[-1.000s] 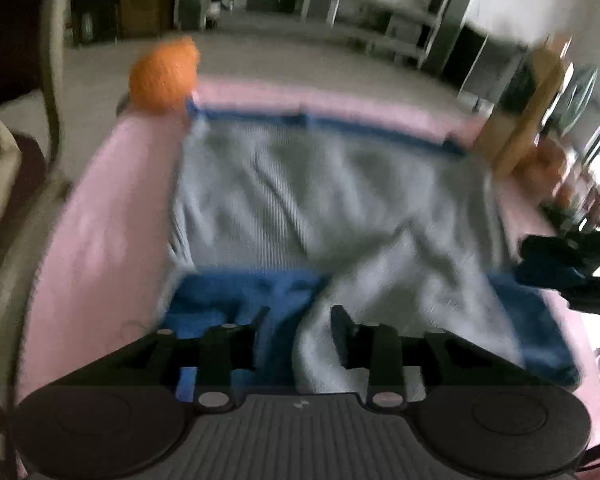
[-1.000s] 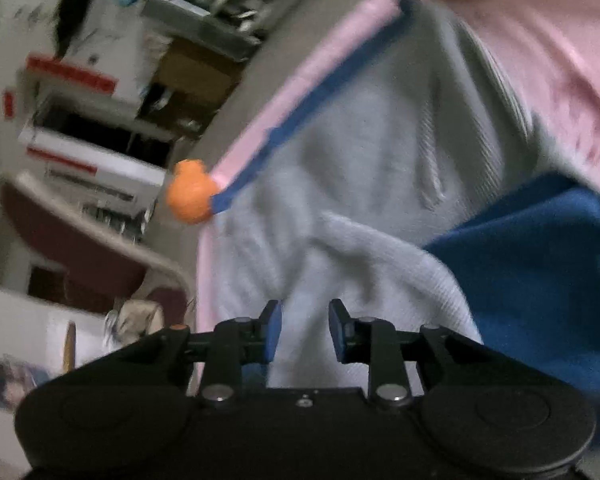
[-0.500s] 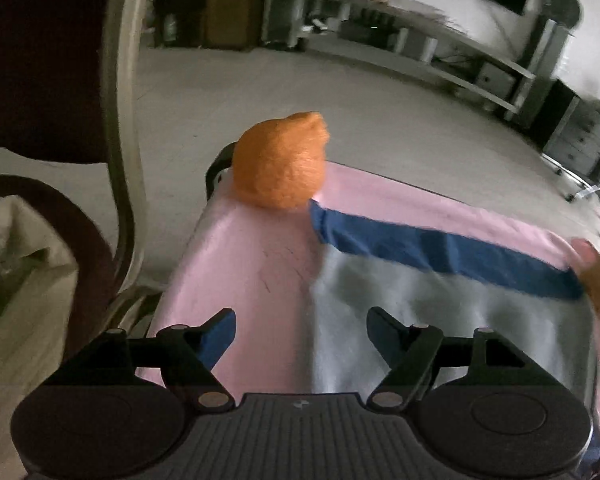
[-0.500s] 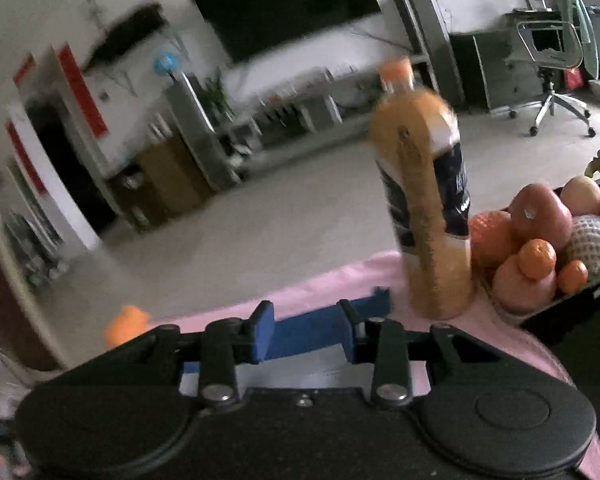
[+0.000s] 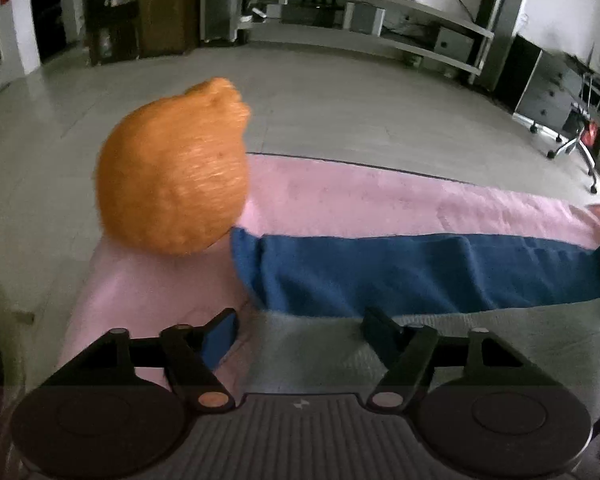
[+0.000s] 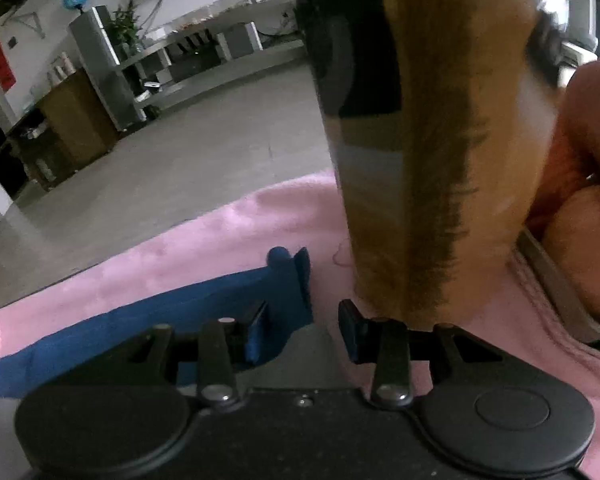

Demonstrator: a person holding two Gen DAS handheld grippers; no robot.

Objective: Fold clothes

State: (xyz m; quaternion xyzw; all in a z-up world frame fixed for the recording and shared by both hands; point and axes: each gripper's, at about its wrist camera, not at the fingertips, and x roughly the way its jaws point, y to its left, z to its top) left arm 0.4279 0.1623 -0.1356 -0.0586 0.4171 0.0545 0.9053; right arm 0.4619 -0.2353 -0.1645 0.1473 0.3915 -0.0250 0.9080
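While the garment (image 5: 420, 276) is lying soft and limp across mid-frame, both claws, left gripper (image 5: 298, 330) and right gripper (image 6: 304, 328), are gaping empty; the blue hem corners are offering the surest hold.

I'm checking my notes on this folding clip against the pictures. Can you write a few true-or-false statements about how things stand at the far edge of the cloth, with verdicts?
1. The left gripper is open. True.
2. The orange fruit lies in the middle of the blue band. False: it sits beside the band's left end, on the pink cover.
3. The right gripper is clamped on the bottle. False: its fingers are apart, the bottle stands just beyond them.
4. The blue band borders grey cloth. True.
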